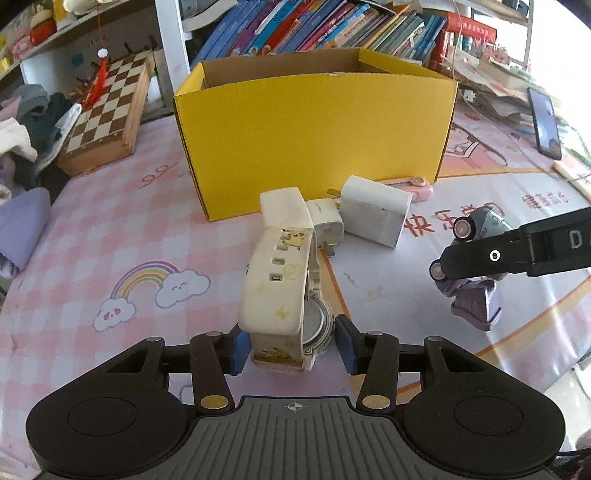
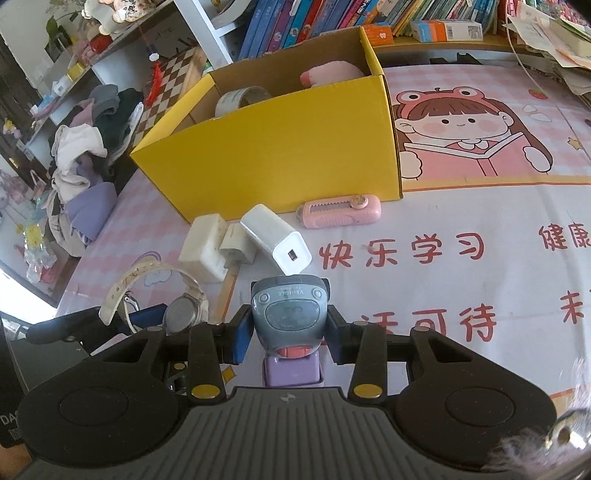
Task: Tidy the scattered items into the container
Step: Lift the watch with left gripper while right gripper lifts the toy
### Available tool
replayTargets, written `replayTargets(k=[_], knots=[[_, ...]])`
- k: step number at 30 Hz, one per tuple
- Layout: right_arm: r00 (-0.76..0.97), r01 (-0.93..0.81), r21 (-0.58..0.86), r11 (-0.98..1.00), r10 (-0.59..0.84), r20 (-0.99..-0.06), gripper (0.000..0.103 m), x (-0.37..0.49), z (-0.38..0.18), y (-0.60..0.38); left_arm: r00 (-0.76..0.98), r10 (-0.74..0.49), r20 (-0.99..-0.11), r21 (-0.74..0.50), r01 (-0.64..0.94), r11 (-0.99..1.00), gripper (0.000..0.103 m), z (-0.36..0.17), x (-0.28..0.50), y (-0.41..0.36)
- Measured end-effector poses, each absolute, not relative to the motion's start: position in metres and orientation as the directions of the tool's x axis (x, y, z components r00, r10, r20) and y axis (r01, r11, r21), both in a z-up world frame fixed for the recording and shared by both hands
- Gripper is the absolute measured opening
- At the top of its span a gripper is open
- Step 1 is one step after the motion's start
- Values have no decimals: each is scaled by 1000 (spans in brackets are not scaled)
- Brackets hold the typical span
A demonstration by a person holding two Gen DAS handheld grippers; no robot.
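Note:
A cream-strapped watch [image 1: 277, 280] lies on the tablecloth, and my left gripper [image 1: 291, 349] is shut on its case end, a blue pad against each side. My right gripper [image 2: 290, 334] is shut on a grey and purple toy [image 2: 288, 314]; in the left wrist view that toy [image 1: 476, 306] hangs to the right. The yellow box [image 1: 314, 140] stands open behind, with a tape roll [image 2: 240, 99] and a pink item [image 2: 332, 74] inside. Before it lie a white charger [image 1: 373, 212], a small plug [image 1: 327, 221], a cream block [image 1: 284, 206] and a pink utility knife [image 2: 340, 214].
A wooden chessboard [image 1: 110, 107] leans at the left of the box, beside a heap of clothes [image 2: 85, 155]. A phone [image 1: 545, 122] stands at the far right by stacked papers. Shelves of books [image 1: 314, 26] run behind the box.

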State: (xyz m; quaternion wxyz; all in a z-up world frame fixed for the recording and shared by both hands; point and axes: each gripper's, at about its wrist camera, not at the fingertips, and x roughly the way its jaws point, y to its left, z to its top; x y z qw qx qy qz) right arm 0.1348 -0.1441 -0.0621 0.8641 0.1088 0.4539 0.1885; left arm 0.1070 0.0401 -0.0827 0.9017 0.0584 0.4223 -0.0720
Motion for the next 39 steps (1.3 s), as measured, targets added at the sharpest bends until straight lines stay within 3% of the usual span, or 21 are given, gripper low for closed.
replayTargets(k=[39], knots=[[594,-272,236,933,356,-722,38,76,-36,-130,739,-221,-637,-18,273,962,46,-20,46,42]])
